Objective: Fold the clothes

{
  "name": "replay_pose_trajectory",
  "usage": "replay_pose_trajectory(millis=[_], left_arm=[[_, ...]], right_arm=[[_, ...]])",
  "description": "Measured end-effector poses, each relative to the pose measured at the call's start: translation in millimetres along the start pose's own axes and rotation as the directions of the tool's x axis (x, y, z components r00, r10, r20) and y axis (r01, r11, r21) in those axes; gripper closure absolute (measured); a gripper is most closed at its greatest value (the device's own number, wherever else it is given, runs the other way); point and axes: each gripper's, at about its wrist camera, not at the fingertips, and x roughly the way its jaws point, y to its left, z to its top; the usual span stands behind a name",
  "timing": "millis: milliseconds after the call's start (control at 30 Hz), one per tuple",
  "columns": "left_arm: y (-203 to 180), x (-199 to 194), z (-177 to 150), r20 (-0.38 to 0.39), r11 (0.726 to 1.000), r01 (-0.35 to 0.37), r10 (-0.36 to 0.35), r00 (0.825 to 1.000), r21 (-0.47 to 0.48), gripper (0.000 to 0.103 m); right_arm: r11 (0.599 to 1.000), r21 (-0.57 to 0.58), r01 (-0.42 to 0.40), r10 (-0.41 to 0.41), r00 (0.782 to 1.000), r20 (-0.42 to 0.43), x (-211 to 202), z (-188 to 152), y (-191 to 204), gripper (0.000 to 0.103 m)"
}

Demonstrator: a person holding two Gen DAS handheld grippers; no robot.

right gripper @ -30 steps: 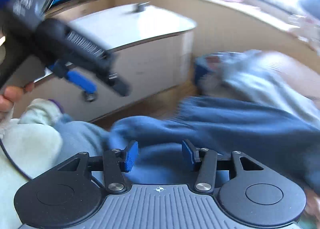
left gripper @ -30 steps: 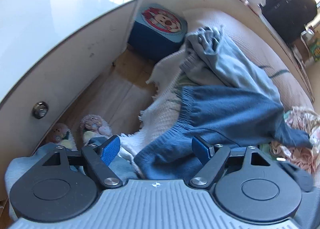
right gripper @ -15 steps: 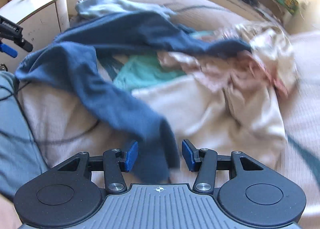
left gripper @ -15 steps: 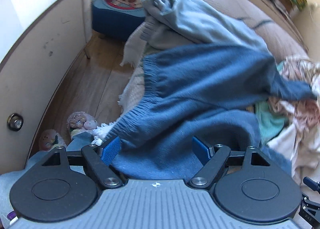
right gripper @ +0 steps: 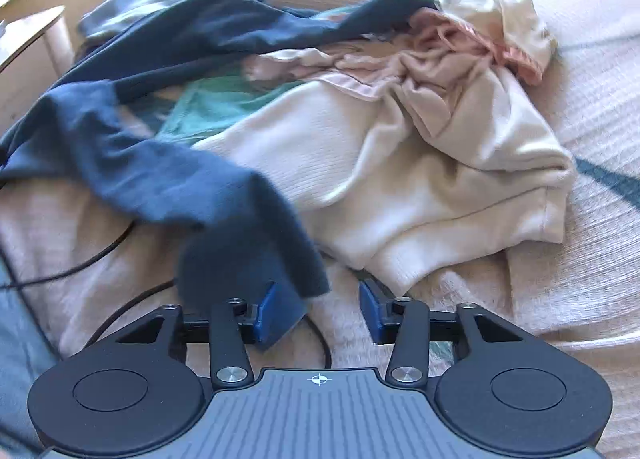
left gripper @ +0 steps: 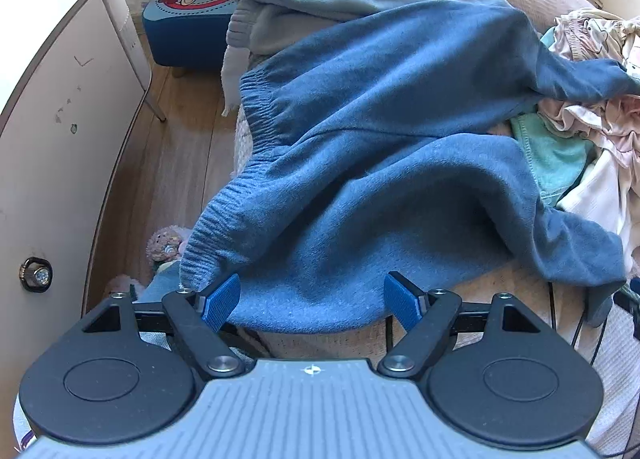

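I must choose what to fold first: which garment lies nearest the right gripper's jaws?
The dark blue fleece trousers; a leg end reaches the jaws, while the cream garment lies farther.

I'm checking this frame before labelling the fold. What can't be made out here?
- Left wrist view: the blue fleece trousers cover the teal garment; its type is unclear.
- Right wrist view: the trouser leg end is motion-blurred; contact with the right gripper is uncertain.

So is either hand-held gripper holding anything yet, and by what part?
Nothing is held. Both the left hand-held gripper and right hand-held gripper are open; the blue trousers lie loose between their fingers.
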Motion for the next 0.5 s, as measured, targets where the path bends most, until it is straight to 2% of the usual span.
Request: replay_pose_trajectory(millis=[67,100,133,200,267,333,500], left_arm=[[4,0,-1,-0.001,1.0,0.002,-0.002,1.0,-0.019,0.025],[5,1,0,-0.005,1.0,0.002,-0.002,1.0,-0.026,0.025],[5,1,0,-0.009,1.0,0.001,-0.001,1.0,-0.028,0.025],[2,2,0,-0.01,1.0,-0.003,0.003,1.0,-0.023,0.025],[1,1,0,-0.006,1.0,-0.005,0.005,1.0,-0.018,0.024],[2,2,0,-0.009,1.0,-0.004,0.004,1.0,-0.027,0.023],[4,9,1,-0.038,0.999,-0.005,0.003,0.999,-0.042,0.023]], right_arm=[[1.0,0.015,-0.008,0.008,1.0,0.004,7,3,-3,0.066],[1.0,0.018,-0.013,0.013,1.0,0.004,12,5,-3,0.072],[1.0,0.018,-0.018,0.018,1.0,-0.004,17,7,-2,0.084],[1.0,-0.01,-0.026,0.026,0.999,-0.028,24,10,2,0.098],[0.999,-0.047,-0.019,0.017,0.999,-0.028,19,12,5,0.1],[0.998,-0.062,0.003,-0.002,1.0,0.007,-3,19,0,0.1],[0.978,-0.139,0.154,-0.139,0.984,0.111,-62,56,-31,0.1]])
